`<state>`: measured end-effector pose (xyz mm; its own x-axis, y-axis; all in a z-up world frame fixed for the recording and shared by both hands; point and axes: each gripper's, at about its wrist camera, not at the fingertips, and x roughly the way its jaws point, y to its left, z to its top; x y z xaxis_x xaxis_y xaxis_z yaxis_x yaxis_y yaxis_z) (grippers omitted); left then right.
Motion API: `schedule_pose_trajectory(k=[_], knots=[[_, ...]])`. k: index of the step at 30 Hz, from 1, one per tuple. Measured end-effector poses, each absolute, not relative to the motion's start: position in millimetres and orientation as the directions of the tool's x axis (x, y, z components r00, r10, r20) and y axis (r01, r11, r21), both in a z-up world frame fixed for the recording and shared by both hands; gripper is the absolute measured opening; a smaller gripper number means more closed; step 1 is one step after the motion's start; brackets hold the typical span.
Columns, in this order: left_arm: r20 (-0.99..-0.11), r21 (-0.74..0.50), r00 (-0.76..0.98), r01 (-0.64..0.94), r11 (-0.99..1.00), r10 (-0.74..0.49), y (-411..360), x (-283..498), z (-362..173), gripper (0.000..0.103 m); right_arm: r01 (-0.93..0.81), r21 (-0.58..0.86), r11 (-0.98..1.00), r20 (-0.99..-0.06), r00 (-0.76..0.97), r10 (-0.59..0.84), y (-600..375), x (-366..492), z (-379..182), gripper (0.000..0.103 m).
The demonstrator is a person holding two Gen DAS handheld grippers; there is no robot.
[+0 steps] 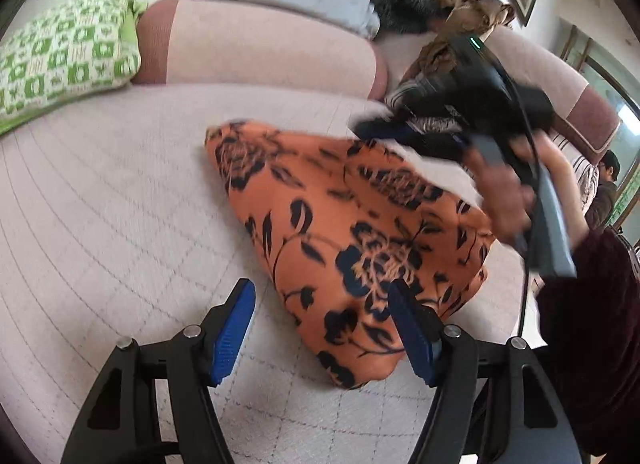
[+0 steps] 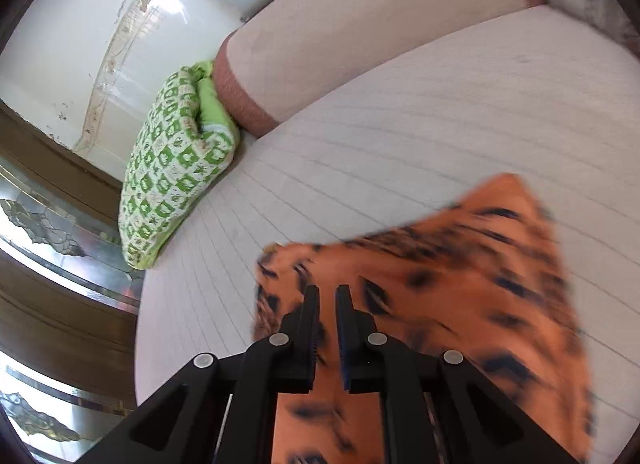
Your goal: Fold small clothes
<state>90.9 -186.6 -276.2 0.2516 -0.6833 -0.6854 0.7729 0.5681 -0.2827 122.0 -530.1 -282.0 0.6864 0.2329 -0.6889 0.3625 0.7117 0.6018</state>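
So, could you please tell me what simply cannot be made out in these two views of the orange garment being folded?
- Right gripper: whether the orange floral garment is pinched; right wrist view, cloth blurred behind nearly closed fingers.
- Garment type and its right part: left wrist view, covered by the person's right hand.
- Garment's lower edge: right wrist view, cut off by the frame.
- Left gripper: open; contact of its right pad with the garment is unclear.

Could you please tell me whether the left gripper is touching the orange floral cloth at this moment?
Cannot tell. In the left wrist view the left gripper stands open; its right finger overlaps the orange floral cloth, with no plain contact or gap.
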Motion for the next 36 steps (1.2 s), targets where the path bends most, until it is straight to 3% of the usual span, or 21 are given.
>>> schedule_pose_trajectory(k=[7, 13, 20, 29, 36], knots=[[-0.778, -0.208, 0.272, 0.739, 0.641, -0.566, -212, 88, -296, 0.071, 0.461, 0.528, 0.713, -0.743, 0.658, 0.125, -536, 29, -282, 0.01], [-0.79, -0.204, 0.277, 0.723, 0.66, -0.547, -215, 84, -302, 0.073, 0.48, 0.449, 0.754, -0.824, 0.548, 0.143, -522, -7, -321, 0.011], [-0.782, -0.182, 0.313, 0.711, 0.679, -0.538, -207, 79, -305, 0.078, 0.424, 0.474, 0.772, -0.808, 0.558, 0.189, -527, -22, -326, 0.011], [-0.783, -0.097, 0.374, 0.717, 0.69, -0.498, -215, 72, -299, 0.078, 0.424, 0.431, 0.796, -0.82, 0.553, 0.149, -520, -21, -325, 0.011], [-0.786, -0.096, 0.375, 0.711, 0.696, -0.491, -217, 71, -299, 0.078, 0.43, 0.456, 0.779, -0.815, 0.552, 0.173, -523, -19, -326, 0.011]])
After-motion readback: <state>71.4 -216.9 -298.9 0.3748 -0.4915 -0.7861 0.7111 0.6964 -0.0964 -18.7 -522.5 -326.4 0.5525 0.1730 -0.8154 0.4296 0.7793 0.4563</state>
